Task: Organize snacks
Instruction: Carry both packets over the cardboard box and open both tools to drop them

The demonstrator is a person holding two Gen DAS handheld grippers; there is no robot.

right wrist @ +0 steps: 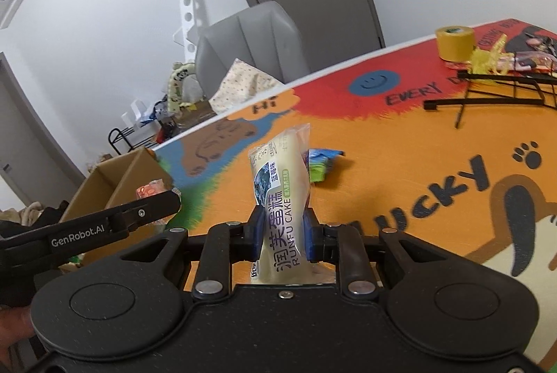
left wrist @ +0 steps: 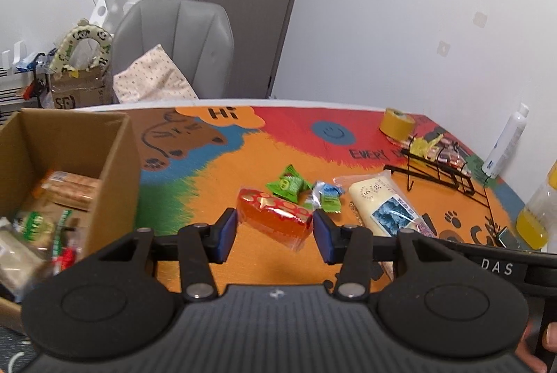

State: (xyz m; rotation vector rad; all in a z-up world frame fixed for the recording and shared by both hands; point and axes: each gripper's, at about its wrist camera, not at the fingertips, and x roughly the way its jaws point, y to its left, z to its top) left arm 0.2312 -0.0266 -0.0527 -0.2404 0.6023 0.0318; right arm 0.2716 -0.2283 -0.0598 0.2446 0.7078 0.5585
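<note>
Painted table [left wrist: 216, 164], 1 box [left wrist: 118, 164], 2 sweet pkts [left wrist: 287, 186], left tool [left wrist: 275, 233] prob. gripping jelly [left wrist: 275, 214], right tool [right wrist: 282, 233] clamping 1 cake [right wrist: 282, 185].

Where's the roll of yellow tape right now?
The roll of yellow tape stands at the table's far right, just behind the black wire rack, right of the blue smiley face.

Glossy clear plastic wraps the cake [right wrist: 280, 195] and orange jelly pack [left wrist: 273, 216]; the box [left wrist: 115, 164] is matt corrugated cardboard; the desk [left wrist: 243, 157] looks smooth, painted.
</note>
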